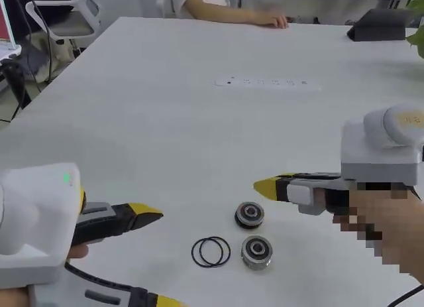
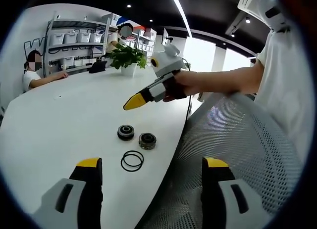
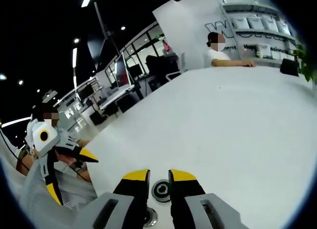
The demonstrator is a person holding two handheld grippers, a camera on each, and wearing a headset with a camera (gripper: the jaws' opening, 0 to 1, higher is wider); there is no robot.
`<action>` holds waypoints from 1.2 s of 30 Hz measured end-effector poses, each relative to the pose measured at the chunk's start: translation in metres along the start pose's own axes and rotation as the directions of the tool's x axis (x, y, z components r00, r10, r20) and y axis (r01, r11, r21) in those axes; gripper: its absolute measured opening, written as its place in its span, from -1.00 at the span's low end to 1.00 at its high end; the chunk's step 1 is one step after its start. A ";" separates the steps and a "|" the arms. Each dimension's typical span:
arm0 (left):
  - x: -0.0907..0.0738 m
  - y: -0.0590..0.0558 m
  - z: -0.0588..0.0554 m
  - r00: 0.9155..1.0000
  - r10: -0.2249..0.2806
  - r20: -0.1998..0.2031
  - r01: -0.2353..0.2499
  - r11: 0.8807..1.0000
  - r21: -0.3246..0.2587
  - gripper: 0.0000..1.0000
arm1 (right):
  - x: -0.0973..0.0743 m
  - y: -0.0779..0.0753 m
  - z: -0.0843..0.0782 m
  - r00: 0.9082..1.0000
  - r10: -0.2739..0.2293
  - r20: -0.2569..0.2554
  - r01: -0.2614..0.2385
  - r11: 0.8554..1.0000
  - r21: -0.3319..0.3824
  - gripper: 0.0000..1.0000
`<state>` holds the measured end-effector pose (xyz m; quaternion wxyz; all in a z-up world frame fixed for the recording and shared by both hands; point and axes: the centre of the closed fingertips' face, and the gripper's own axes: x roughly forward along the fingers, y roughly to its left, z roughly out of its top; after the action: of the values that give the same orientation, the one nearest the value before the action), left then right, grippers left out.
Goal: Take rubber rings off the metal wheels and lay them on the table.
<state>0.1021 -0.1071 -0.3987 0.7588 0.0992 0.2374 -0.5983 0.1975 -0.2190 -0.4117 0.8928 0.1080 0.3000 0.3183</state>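
- Head view: found two rubber rings (image 1: pixel 211 251) lying flat and overlapped on the table (image 1: pixel 165 121). Saw the pale-rimmed wheel (image 1: pixel 256 250) just right of the rings and the dark-rimmed wheel (image 1: pixel 249 214) beyond and right of them.
- Saw the left gripper (image 1: pixel 163 257) spread wide and empty, just left of the rings. Saw the right gripper (image 1: pixel 265 185) hovering beyond and right of the rings, near the dark-rimmed wheel but apart from it.
- Judged the dark rim to be a ring not yet removed. Feared a loose wheel skidding or rolling away from the rings under a one-sided push.
- Left gripper view: saw the rings (image 2: pixel 132 160) ahead, between its wide-open jaws, with the table edge near the rings. Feared a careless sweep knocking them off.
- Right gripper view: found the jaws drawn almost together, gripping nothing. Glimpsed a wheel (image 3: pixel 161 190) through the slit; could not tell which one.
- Containers: found none near the rings; rings and wheels lay straight on the table.
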 end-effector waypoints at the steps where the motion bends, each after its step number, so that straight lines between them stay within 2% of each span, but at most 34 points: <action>1: 0.000 0.002 0.002 1.000 0.001 0.004 -0.001 1.000 0.001 0.60 | -0.001 0.000 0.001 1.000 -0.001 0.003 0.001 1.000 0.004 -0.75; 6: 0.000 0.012 0.019 1.000 0.012 0.005 -0.012 0.999 0.044 0.59 | -0.002 -0.001 0.003 1.000 -0.008 0.018 0.007 1.000 0.012 -0.77; 9: 0.004 0.019 0.038 1.000 0.008 0.011 -0.009 0.995 0.096 0.59 | -0.001 -0.001 0.003 1.000 -0.007 0.018 0.007 1.000 0.017 -0.77; 17: 0.021 0.029 0.075 0.999 -0.027 0.023 0.022 0.985 0.172 0.59 | -0.001 -0.001 0.002 1.000 -0.004 0.016 0.004 1.000 0.019 -0.81; 22: 0.040 0.037 0.101 0.997 -0.055 0.046 0.045 0.979 0.199 0.58 | -0.001 -0.004 0.001 1.000 -0.011 0.016 0.011 1.000 0.025 -0.83; 27: 0.062 0.039 0.120 0.993 -0.087 0.083 0.070 0.979 0.193 0.57 | -0.001 -0.008 -0.001 1.000 -0.017 0.011 0.017 0.999 0.033 -0.84; 32: 0.086 0.042 0.122 0.991 -0.105 0.079 0.087 0.976 0.200 0.55 | 0.000 -0.015 -0.005 1.000 -0.030 0.000 0.029 0.999 0.044 -0.85; 36: 0.099 0.048 0.106 0.993 -0.106 0.054 0.093 0.973 0.210 0.50 | -0.001 -0.022 -0.007 0.999 -0.042 -0.008 0.042 0.998 0.051 -0.85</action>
<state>0.1907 -0.2259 -0.3609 0.7207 0.1462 0.1537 -0.6600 0.2035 -0.2367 -0.4256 0.8953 0.1234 0.3131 0.2918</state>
